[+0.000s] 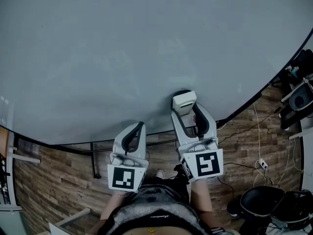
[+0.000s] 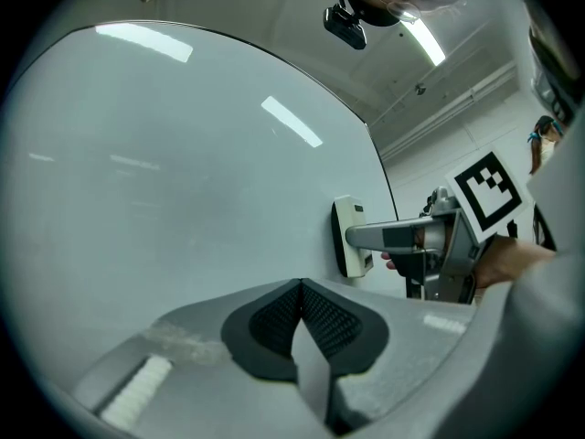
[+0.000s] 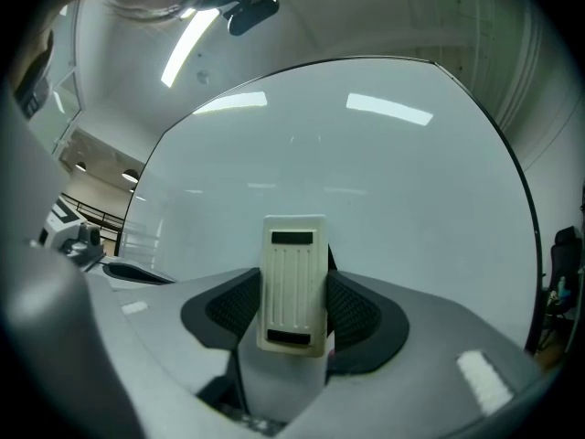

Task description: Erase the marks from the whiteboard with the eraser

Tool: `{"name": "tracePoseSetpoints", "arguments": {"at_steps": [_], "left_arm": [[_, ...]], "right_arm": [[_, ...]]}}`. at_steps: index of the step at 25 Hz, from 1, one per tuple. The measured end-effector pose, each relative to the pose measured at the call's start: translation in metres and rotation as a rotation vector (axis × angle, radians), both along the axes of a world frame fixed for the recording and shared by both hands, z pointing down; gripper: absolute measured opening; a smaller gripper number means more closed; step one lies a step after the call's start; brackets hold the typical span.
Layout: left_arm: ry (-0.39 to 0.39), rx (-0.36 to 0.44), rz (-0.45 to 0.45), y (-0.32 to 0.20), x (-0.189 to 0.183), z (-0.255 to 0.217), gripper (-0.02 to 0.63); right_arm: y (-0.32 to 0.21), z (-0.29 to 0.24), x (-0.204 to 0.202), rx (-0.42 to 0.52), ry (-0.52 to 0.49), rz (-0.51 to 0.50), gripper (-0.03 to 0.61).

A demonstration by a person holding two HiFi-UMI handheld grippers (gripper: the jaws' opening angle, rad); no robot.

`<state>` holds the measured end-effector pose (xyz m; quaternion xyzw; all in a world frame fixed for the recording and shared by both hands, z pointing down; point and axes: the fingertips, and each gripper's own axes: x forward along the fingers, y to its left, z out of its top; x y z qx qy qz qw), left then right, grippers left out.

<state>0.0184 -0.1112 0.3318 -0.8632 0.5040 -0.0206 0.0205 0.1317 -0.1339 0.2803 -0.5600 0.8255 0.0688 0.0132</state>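
Whiteboard [image 1: 122, 58] looks nearly clean; right tongs [image 1: 187, 110] pinch the eraser [image 1: 184, 101] flat against it near the lower edge, left tongs [image 1: 139, 128] closed and empty, so an uneven push could pivot the eraser out of grip.

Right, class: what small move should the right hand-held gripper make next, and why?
Probably slide the eraser up the whiteboard. The right hand-held gripper grips it against the board's lower part, and faint smudges seem to show above it.
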Motion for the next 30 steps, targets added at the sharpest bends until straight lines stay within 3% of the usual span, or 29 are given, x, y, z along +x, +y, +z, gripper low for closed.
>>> {"name": "tracePoseSetpoints", "arguments": {"at_steps": [6, 15, 21, 30], "left_arm": [[-0.012, -0.023, 0.005, 0.002, 0.021, 0.006, 0.005], [-0.025, -0.046, -0.022, 0.012, 0.021, 0.017, 0.005], [-0.015, -0.049, -0.038, 0.018, 0.006, 0.018, 0.005], [-0.024, -0.057, -0.025, 0.02, -0.018, 0.018, 0.005]], "right_arm": [[-0.004, 0.004, 0.035, -0.015, -0.022, 0.024, 0.233], [-0.005, 0.008, 0.058, -0.013, -0.027, 0.069, 0.232], [-0.002, 0.016, 0.048, -0.003, 0.017, 0.097, 0.232], [-0.006, 0.062, 0.044, -0.105, -0.004, 0.157, 0.232]]}}
